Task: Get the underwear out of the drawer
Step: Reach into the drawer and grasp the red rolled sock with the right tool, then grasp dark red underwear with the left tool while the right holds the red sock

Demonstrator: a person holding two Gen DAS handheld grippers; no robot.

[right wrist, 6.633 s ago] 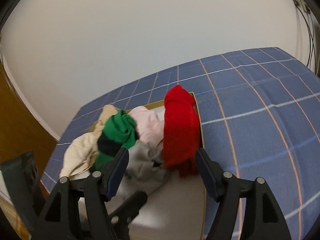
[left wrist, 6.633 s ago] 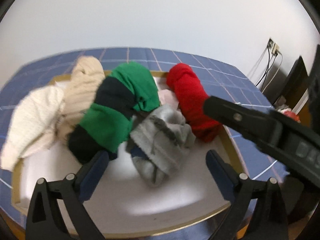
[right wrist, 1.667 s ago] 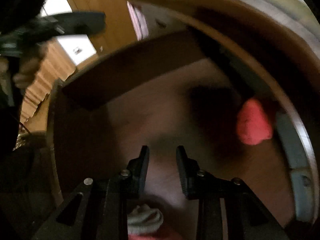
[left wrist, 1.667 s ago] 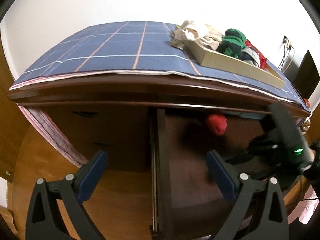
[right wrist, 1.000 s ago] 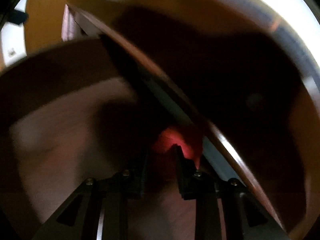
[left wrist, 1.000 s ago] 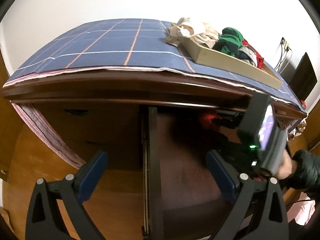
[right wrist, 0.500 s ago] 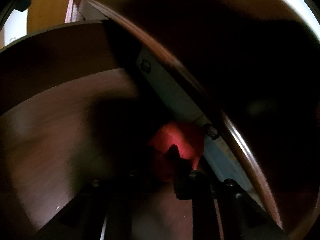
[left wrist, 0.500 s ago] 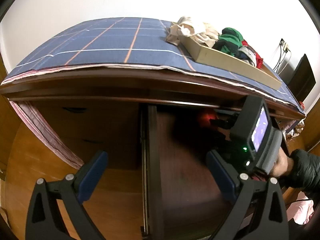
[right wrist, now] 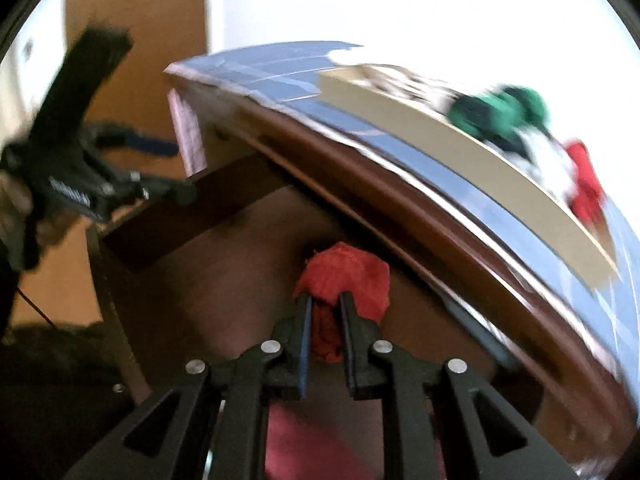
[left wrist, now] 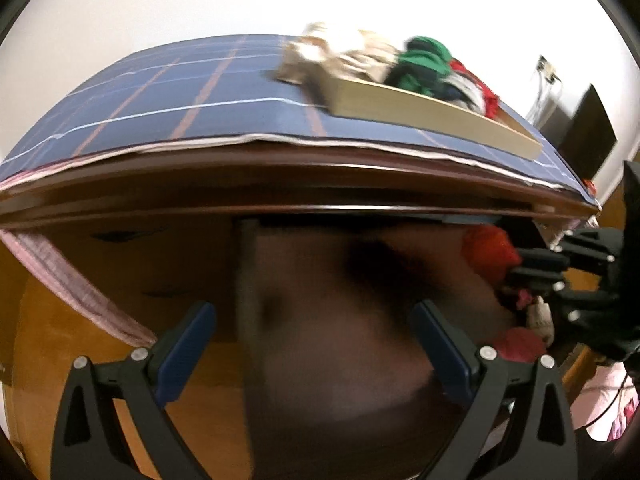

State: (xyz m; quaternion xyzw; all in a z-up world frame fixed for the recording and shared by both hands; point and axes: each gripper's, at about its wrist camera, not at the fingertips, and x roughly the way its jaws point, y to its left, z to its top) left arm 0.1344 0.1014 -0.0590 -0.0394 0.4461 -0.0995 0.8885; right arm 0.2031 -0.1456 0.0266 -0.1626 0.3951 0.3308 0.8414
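In the left wrist view, low in front of the open drawer (left wrist: 340,340): left gripper (left wrist: 314,310) wide open, holding nothing, well off to the left of the red underwear (left wrist: 488,252). Underwear at the far right of the drawer, just under the table edge (left wrist: 320,200), pinched by the right gripper (left wrist: 516,268) coming in from the right. Up on the blue cloth (left wrist: 180,92), a tray (left wrist: 420,108) with more clothes.

In the right wrist view, right at the tips: underwear squeezed between the two almost closed fingers (right wrist: 304,328), a soft round lump puffing out past them. More a ball than a strip, so no real long side. Lifted or touching the drawer floor: hard to tell. Tray up and to the right, over the table edge.

Next, most likely: pull back and out from under that edge, then up toward the tray. Right gripper the near one; left too far off to help.
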